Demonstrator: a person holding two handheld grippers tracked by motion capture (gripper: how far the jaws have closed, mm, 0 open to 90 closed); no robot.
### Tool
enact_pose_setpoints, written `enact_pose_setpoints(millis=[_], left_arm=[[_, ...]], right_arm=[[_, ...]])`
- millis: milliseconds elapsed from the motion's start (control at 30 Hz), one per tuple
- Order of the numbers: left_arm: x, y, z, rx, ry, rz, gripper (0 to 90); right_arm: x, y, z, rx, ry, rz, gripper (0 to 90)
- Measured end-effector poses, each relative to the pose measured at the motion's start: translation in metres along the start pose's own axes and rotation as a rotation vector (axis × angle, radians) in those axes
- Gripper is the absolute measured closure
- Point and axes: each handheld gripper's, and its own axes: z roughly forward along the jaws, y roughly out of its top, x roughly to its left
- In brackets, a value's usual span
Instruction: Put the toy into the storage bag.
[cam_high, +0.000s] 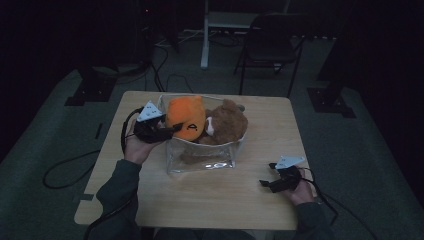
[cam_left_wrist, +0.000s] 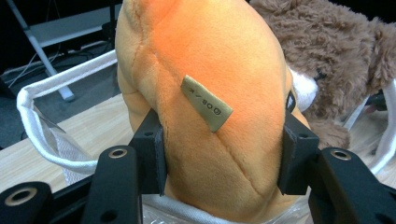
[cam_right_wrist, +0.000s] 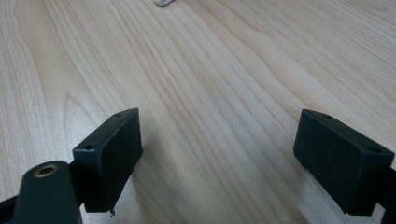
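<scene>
An orange plush toy (cam_high: 186, 116) stands in a clear plastic bag (cam_high: 202, 159) with a white mesh rim in the middle of the table. Beside it in the bag lies a brown plush bear (cam_high: 226, 124). My left gripper (cam_high: 167, 131) reaches in from the left and is shut on the orange plush (cam_left_wrist: 219, 93); both pads press into its sides below a small tan label (cam_left_wrist: 206, 102). The bear (cam_left_wrist: 327, 51) sits behind it. My right gripper (cam_high: 267, 175) rests low over the wood at the front right, open, with bare tabletop between its jaws (cam_right_wrist: 219, 144).
The light wooden table (cam_high: 215, 200) has bare wood in front of the bag and to its right. A black folding chair (cam_high: 272, 45) and a white stand (cam_high: 205, 40) are on the floor behind. Cables trail from both grippers.
</scene>
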Motion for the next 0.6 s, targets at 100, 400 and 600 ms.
enact_pose_setpoints(millis=[100, 400, 600], left_arm=[[-0.0004, -0.0010, 0.0006, 0.008, 0.002, 0.006, 46.7], [-0.0027, -0.0024, 0.0035, 0.038, 0.009, 0.025, 45.4], [-0.0035, -0.0036, 0.0049, 0.043, 0.002, 0.031, 44.6]], right_arm=[[0.0000, 0.0000, 0.0000, 0.000, 0.000, 0.000, 14.6], [0.0000, 0.0000, 0.0000, 0.000, 0.000, 0.000, 14.6], [0.0000, 0.0000, 0.0000, 0.000, 0.000, 0.000, 14.6]])
